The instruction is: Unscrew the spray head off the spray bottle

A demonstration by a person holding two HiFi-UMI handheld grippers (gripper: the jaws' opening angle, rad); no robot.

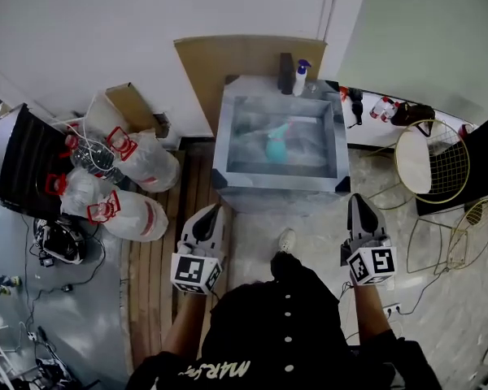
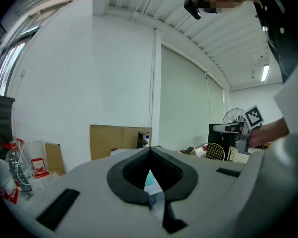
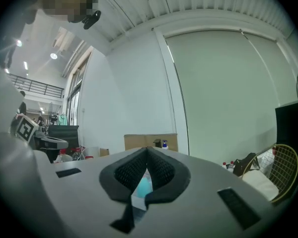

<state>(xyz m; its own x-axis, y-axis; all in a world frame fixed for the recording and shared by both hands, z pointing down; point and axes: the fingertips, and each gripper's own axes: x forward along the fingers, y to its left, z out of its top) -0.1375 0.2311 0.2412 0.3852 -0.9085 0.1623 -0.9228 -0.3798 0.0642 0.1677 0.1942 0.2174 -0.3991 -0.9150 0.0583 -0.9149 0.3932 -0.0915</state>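
Task not begun: left tongs (image 1: 216, 211) and right tongs (image 1: 359, 201), closed and empty, well short of the spray bottle (image 1: 276, 145) on the counter (image 1: 276, 182) ahead; spray head (image 1: 285, 127) apparently attached.

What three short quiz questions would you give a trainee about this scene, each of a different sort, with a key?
1. True or false: the teal spray bottle is on the table, and neither tool touches it.
2. The jaws of the left tool are: A) wide apart; B) together with nothing between them; C) closed on the bottle.
3. What stands at the table's far edge, beside the dark block?

Key
1. True.
2. B.
3. A white bottle with a blue top.
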